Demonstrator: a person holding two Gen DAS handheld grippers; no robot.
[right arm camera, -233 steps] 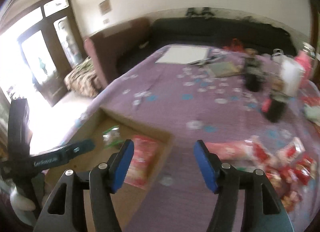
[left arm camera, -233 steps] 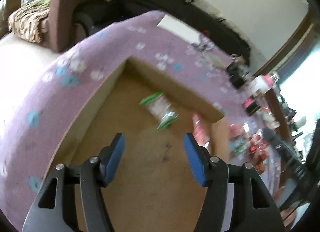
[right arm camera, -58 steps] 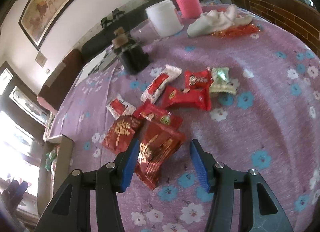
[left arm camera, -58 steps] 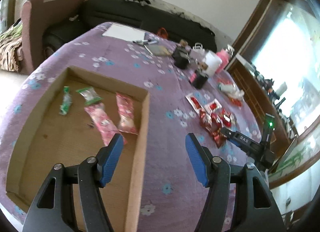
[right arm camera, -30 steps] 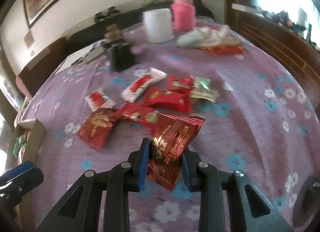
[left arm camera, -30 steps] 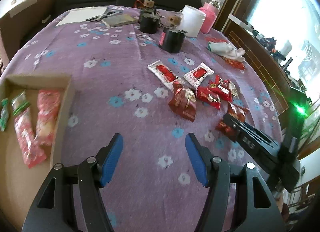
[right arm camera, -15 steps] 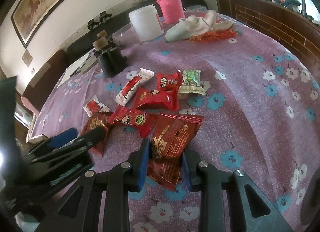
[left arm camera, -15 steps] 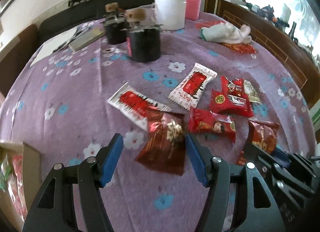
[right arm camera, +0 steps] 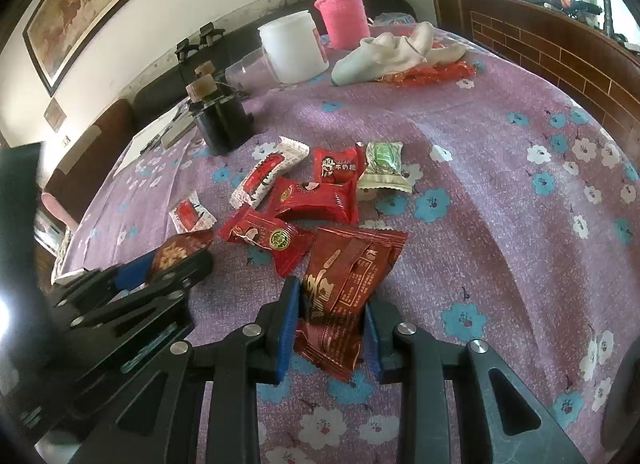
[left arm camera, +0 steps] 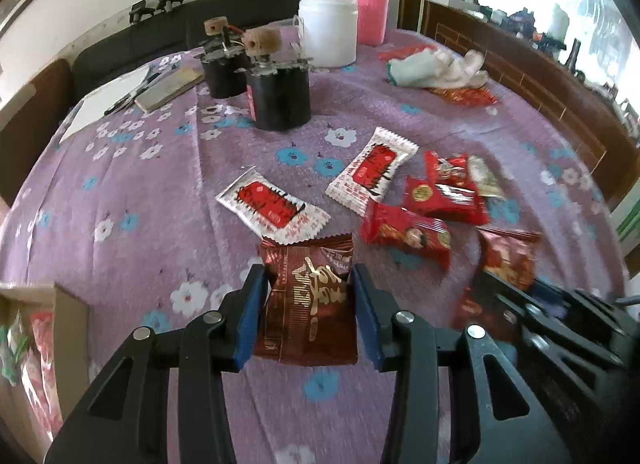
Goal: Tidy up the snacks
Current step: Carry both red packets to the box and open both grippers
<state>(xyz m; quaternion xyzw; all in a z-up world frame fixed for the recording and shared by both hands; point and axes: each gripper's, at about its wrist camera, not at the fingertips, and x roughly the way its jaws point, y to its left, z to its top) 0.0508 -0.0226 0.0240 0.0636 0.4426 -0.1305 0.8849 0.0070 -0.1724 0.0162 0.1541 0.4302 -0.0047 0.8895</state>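
My left gripper [left arm camera: 310,310] is shut on a dark red snack packet [left arm camera: 310,300] with gold writing, low over the purple flowered cloth. My right gripper [right arm camera: 330,318] is shut on another dark red snack packet [right arm camera: 346,284]; it also shows in the left wrist view [left arm camera: 508,260]. Several loose snacks lie beyond: two white-and-red packets [left arm camera: 276,208], bright red packets [left arm camera: 404,232] and a green one [right arm camera: 384,164]. The cardboard box [left arm camera: 68,328] with pink and green snacks inside sits at the left edge.
Two black jars with cork tops [left arm camera: 278,92], a white tub [left arm camera: 328,34], a pink-sleeved bottle [left arm camera: 370,10] and a white cloth [left arm camera: 436,66] stand at the back of the table. A notebook and paper [left arm camera: 168,86] lie at the far left. A dark sofa lies behind.
My left gripper has moved from the box to the snack pile and shut on a dark red packet. My right gripper shut on its packet about a second ago and still holds it.
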